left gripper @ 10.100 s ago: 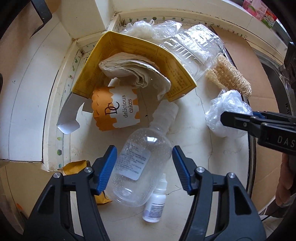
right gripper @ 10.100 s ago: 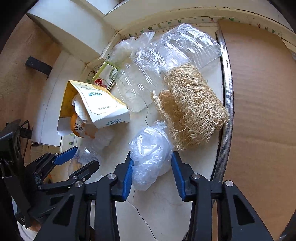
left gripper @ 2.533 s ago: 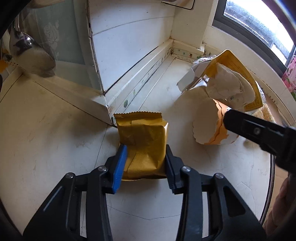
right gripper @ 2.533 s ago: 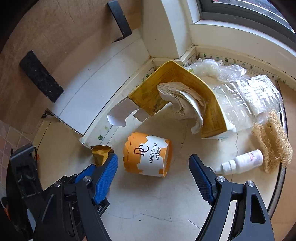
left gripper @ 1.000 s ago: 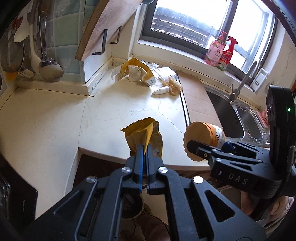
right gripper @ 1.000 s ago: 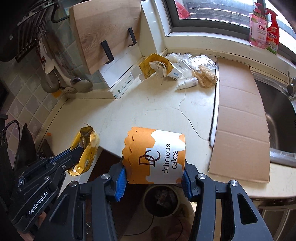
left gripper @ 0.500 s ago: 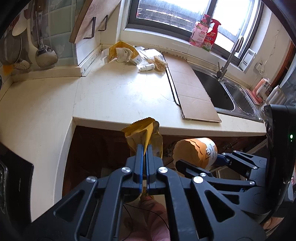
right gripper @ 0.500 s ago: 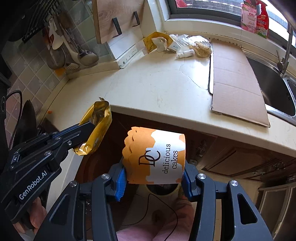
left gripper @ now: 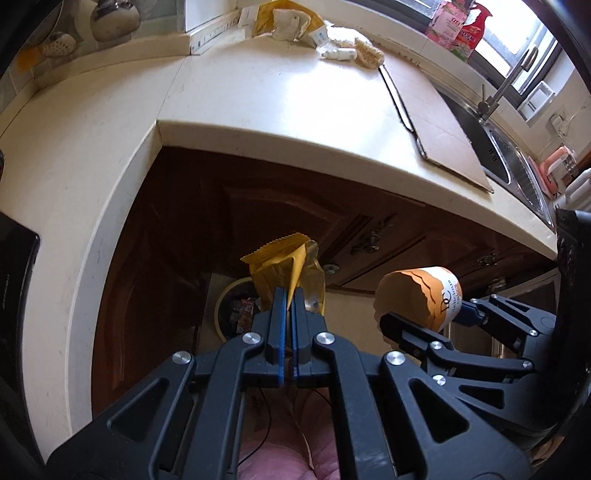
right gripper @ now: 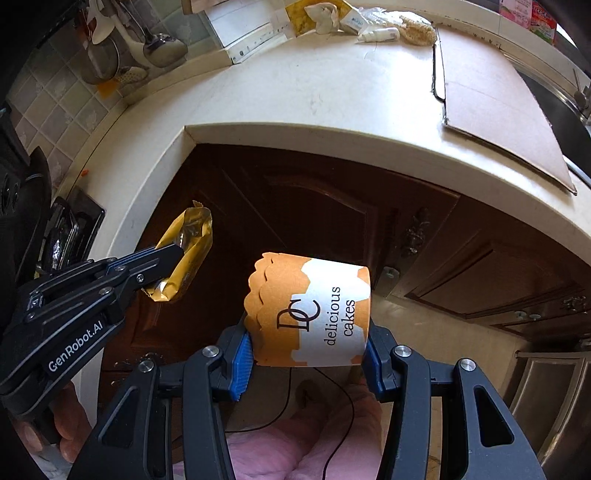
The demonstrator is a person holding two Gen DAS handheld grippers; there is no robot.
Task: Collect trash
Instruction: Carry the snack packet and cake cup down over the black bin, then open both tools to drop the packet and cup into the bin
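Note:
My left gripper (left gripper: 287, 295) is shut on a crumpled golden foil bag (left gripper: 286, 267), held in the air below the counter edge. Just beyond the bag, on the floor, a round trash bin (left gripper: 231, 308) with wrappers inside shows partly. My right gripper (right gripper: 308, 341) is shut on an orange and white "delicious cakes" paper cup (right gripper: 310, 312) lying sideways between the blue pads. In the left wrist view the paper cup (left gripper: 421, 299) hangs to the right of the bag. In the right wrist view the foil bag (right gripper: 184, 254) and left gripper (right gripper: 173, 258) sit left of the cup.
The cream counter (left gripper: 277, 96) curves above dark wooden cabinet doors (right gripper: 332, 206). More trash (right gripper: 332, 14) lies at the counter's back corner: a yellow carton, a small bottle, a loofah. A cardboard sheet (right gripper: 495, 92) lies beside the sink (left gripper: 517, 162). Pink clothing (right gripper: 295, 443) and a thin cable are below me.
Both grippers have sunk below the counter edge with their loads. The counter has slid up in both views and the cabinet doors and the bin have come into sight.

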